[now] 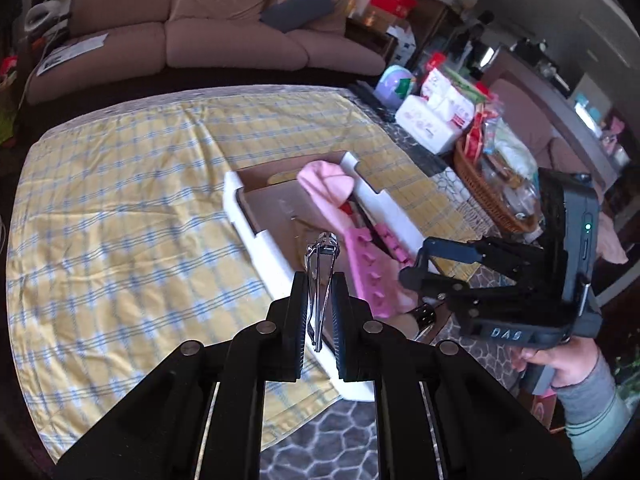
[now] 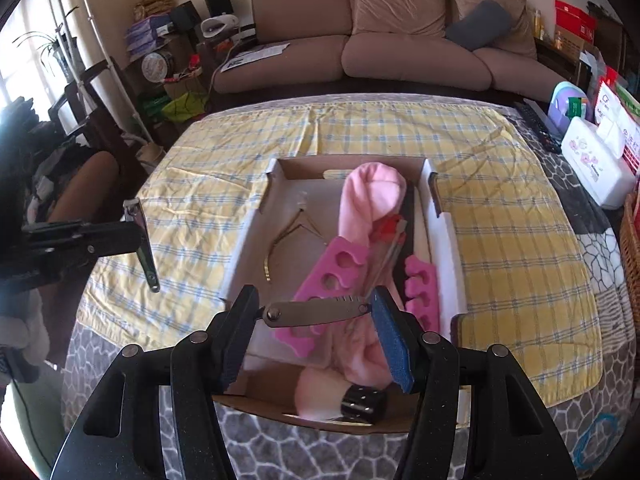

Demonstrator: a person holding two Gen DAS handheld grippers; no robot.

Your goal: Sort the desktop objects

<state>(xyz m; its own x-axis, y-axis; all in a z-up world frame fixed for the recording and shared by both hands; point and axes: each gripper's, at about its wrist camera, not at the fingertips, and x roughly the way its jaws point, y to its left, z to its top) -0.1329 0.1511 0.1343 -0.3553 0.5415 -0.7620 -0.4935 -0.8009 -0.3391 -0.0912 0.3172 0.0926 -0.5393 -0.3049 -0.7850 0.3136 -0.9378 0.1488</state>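
Right wrist view: the right gripper (image 2: 316,312) has its fingers clamped endwise on a folding metal tool (image 2: 316,311), held level over the cardboard tray (image 2: 432,208) on the surface, above a pink toe separator (image 2: 340,260). The left gripper (image 1: 319,284) pinches a nail clipper (image 1: 320,276) upright at the tray's near edge. Each tool is best lowered into bare tray floor near the gold nipper (image 2: 280,248) before release, so that it does not slide off the soft pink cloth (image 2: 372,196).

I count two nail clippers: one (image 2: 141,246) at left, one (image 2: 316,312) across my right gripper. Two pink toe separators (image 2: 332,268) (image 2: 420,280) in one cardboard box (image 2: 352,166). One pink sock (image 2: 372,194), one cuticle nipper (image 2: 288,236), one brush (image 2: 340,398).
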